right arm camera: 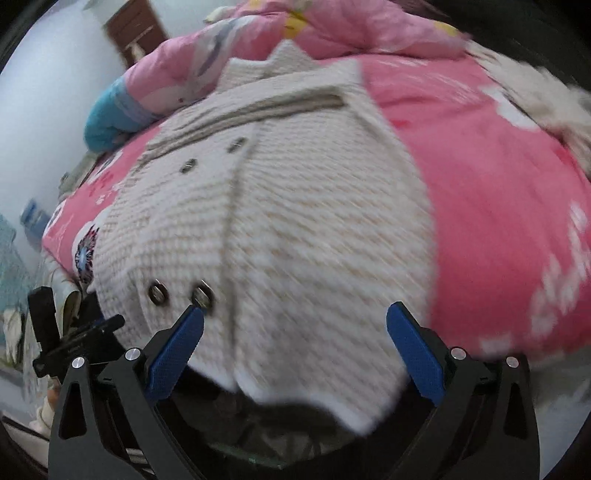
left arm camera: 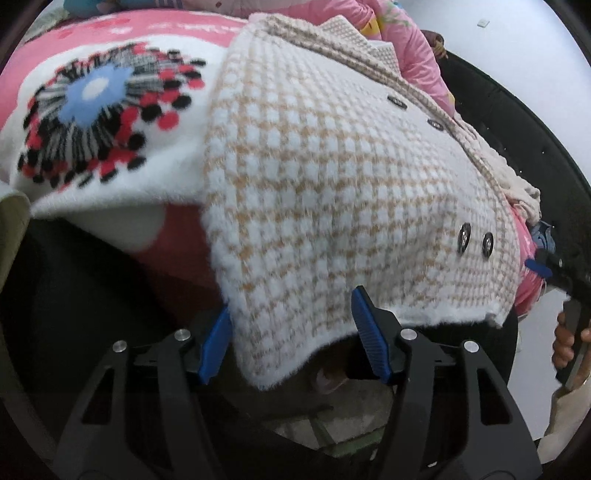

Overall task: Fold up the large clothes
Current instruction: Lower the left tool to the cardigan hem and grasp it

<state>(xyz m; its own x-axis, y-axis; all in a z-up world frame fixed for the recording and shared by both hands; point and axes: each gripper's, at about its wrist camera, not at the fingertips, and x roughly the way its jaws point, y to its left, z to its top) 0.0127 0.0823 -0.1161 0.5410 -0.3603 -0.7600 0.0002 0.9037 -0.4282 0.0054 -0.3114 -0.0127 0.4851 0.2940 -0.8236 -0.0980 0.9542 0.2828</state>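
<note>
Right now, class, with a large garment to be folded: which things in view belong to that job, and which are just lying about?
Belongs to the job:
checked coat
left gripper, open at the coat's hem
right gripper, open

Just lying about:
flower-patterned white blanket
pink bed cover
pink quilt
blue bundle

Pink quilt (right arm camera: 354, 33) heaped beyond coat (right arm camera: 295, 206)
</note>
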